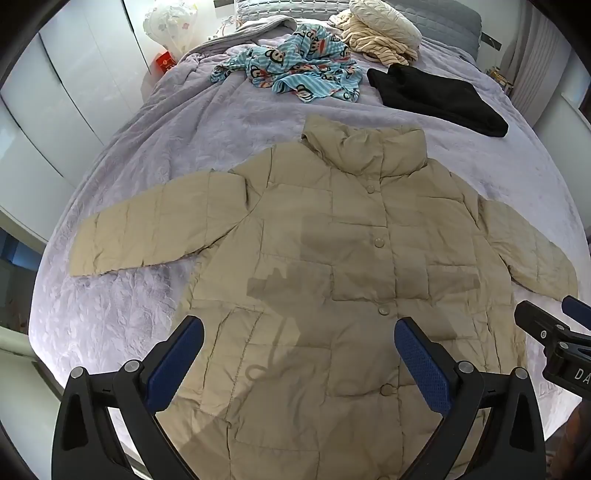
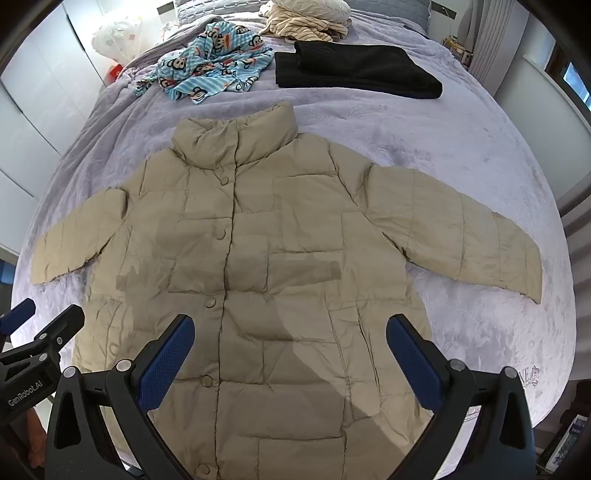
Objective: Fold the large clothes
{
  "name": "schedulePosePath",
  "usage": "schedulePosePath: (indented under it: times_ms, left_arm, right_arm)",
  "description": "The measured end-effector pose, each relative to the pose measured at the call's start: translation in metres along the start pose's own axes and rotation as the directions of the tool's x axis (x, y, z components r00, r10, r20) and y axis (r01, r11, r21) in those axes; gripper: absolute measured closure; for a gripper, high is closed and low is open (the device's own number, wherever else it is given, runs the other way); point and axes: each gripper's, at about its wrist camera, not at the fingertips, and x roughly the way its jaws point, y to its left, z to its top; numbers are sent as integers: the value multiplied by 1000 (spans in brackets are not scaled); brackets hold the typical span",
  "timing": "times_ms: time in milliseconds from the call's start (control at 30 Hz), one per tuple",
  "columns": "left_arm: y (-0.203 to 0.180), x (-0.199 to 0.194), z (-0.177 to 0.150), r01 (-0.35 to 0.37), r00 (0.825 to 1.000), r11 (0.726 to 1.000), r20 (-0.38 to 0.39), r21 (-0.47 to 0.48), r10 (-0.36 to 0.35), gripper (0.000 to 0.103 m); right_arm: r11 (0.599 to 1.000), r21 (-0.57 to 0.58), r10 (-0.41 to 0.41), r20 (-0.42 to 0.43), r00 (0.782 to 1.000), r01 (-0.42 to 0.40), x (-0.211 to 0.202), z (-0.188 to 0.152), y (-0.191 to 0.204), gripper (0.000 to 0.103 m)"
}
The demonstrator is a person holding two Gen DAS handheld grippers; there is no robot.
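Observation:
A beige quilted puffer jacket (image 1: 332, 266) lies flat and face up on the bed, buttoned, collar away from me, both sleeves spread out to the sides. It also shows in the right wrist view (image 2: 266, 258). My left gripper (image 1: 299, 332) is open and empty, held above the jacket's lower left half. My right gripper (image 2: 290, 328) is open and empty above the lower right half. Each gripper shows at the edge of the other's view, the right one (image 1: 554, 332) and the left one (image 2: 40, 332).
The bed has a lilac plush cover (image 1: 155, 147). At its far end lie a blue monkey-print garment (image 1: 291, 70), a folded black garment (image 1: 439, 96) and a cream striped pile (image 1: 384, 33). White wardrobe doors (image 1: 55, 92) stand to the left.

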Motion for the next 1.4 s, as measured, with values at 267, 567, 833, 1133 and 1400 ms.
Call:
schedulePosePath:
  times_ms: [267, 567, 833, 1133, 1400]
  left_arm:
    - [-2, 0, -2, -3, 1000, 1000, 4, -3, 3, 0]
    - [-1, 0, 0, -2, 1000, 1000, -2, -1, 2, 0]
    - [-1, 0, 0, -2, 1000, 1000, 0, 0, 2, 0]
    - [-1, 0, 0, -1, 1000, 1000, -1, 1, 1, 0]
    - [-1, 0, 0, -2, 1000, 1000, -2, 0, 2, 0]
  right_arm:
    - [1000, -1, 1, 1, 1000, -1, 1, 0, 0, 0]
    - [1000, -1, -1, 2, 1000, 1, 0, 0, 1, 0]
    - [1000, 0, -1, 3, 1000, 1, 0, 0, 1, 0]
    - [1000, -1, 0, 3, 1000, 0, 0, 0, 1, 0]
    - [1000, -1, 0, 3, 1000, 0, 0, 0, 1, 0]
